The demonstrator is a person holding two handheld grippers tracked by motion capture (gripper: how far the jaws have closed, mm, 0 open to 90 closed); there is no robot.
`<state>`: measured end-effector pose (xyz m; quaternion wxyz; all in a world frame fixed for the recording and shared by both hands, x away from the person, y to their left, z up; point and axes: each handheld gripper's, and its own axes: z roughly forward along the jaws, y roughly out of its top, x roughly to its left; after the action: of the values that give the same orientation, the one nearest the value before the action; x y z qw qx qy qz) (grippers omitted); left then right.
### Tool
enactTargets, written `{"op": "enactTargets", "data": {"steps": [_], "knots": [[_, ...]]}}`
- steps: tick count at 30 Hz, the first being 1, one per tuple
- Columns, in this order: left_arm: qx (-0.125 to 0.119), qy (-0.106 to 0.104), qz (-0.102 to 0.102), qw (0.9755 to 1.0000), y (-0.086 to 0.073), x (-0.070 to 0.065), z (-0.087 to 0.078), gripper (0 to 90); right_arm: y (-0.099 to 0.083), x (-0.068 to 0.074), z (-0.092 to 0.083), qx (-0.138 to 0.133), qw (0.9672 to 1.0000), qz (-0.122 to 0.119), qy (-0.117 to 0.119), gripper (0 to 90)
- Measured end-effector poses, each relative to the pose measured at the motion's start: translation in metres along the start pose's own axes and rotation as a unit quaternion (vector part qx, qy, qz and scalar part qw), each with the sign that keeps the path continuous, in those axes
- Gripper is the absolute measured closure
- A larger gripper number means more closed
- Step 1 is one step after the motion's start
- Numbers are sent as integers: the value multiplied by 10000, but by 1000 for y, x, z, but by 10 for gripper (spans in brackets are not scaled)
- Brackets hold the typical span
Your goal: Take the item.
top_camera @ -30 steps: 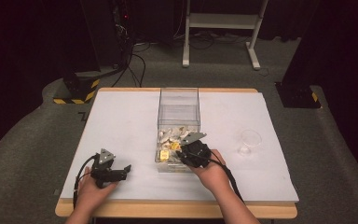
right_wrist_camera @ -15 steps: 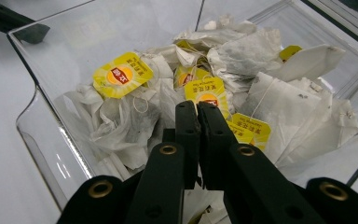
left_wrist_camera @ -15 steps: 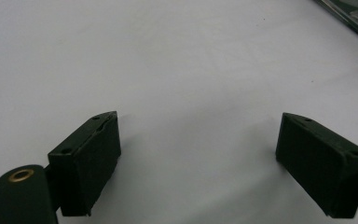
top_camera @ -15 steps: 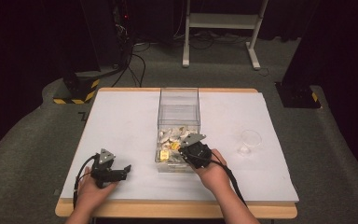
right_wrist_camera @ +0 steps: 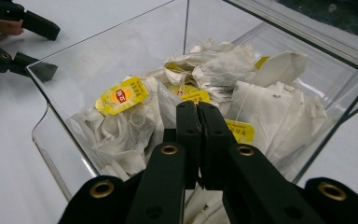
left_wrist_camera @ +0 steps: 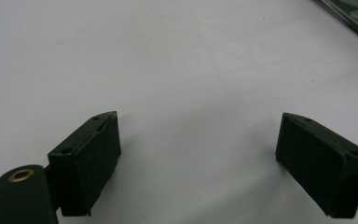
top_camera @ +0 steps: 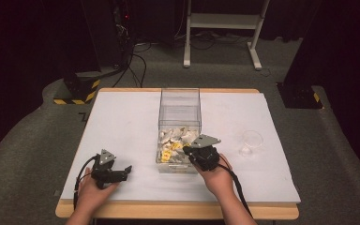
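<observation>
A clear plastic box [top_camera: 179, 108] stands mid-table with a heap of white tea bags [top_camera: 173, 143] at its near end. My right gripper [top_camera: 187, 150] hangs over that near end, just above the heap. In the right gripper view its jaws are pressed together [right_wrist_camera: 197, 109] above the tea bags [right_wrist_camera: 223, 70], one of which carries a yellow tag [right_wrist_camera: 122, 95]. I see nothing held between them. My left gripper [top_camera: 126, 169] rests on the white table at the front left, open [left_wrist_camera: 198, 126], with bare tabletop [left_wrist_camera: 168, 56] between its jaws.
A small clear glass cup [top_camera: 251, 142] stands on the table right of the box. The box's far half holds no tea bags. Off the table, at the back, are a black stand with cables and a white frame.
The right gripper has shifted only slightly over the box's near end. The left gripper has stayed put.
</observation>
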<state>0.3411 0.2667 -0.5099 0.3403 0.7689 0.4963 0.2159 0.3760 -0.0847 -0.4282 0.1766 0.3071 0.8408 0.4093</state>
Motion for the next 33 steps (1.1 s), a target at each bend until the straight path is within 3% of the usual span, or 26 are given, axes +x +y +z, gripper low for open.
{"op": "enactTargets", "data": {"steps": [7, 17, 33], "knots": [[1, 0, 0, 10000, 0, 0, 0, 142, -8, -9, -8, -345, 9986, 393, 58, 887], [-1, -1, 0, 10000, 0, 0, 0, 141, -10, -13, -16, -652, 9967, 466, -122, 889], [0, -2, -1, 10000, 0, 0, 0, 141, -15, -16, -18, -882, 9940, 645, -103, 893]]}}
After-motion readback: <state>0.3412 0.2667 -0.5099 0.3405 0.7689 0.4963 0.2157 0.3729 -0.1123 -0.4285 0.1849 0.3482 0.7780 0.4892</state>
